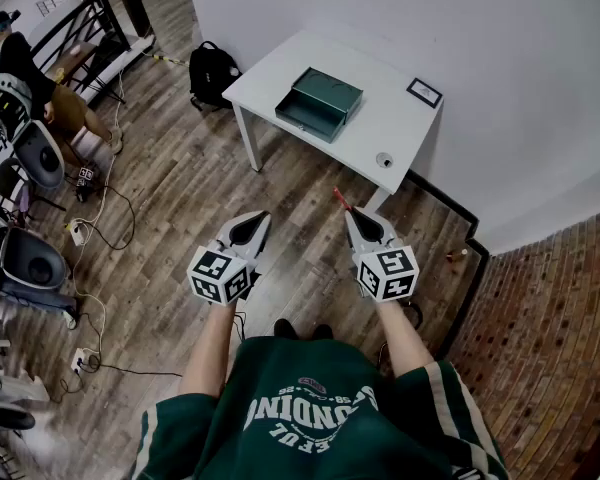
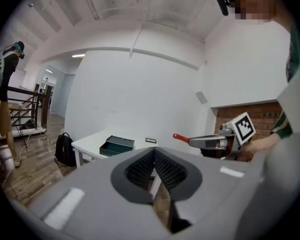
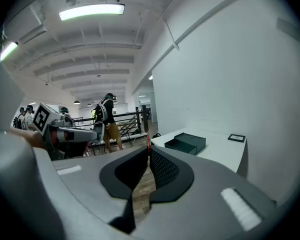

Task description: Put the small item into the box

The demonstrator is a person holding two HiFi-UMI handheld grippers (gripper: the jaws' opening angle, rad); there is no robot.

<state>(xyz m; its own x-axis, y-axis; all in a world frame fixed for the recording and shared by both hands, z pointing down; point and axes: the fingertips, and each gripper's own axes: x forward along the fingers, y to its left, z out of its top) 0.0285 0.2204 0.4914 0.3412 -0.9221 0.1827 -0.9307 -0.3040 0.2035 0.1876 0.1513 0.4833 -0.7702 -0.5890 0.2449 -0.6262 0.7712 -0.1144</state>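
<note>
A: Layout?
B: White surface (image 1: 310, 63), open green box (image 1: 318, 103) on it. Both grippers over the wood floor (image 1: 170, 198), well short of it.
A: Fingers?
B: Left gripper (image 1: 252, 220): pressed together, nothing between. Right gripper (image 1: 348, 212): pinching a small red item (image 1: 338, 198) at the tips, well apart from the box.

Open-plan recording lab: white table (image 1: 400, 128), floor cables (image 1: 131, 211), other people (image 3: 108, 118) wearing rigs.
</note>
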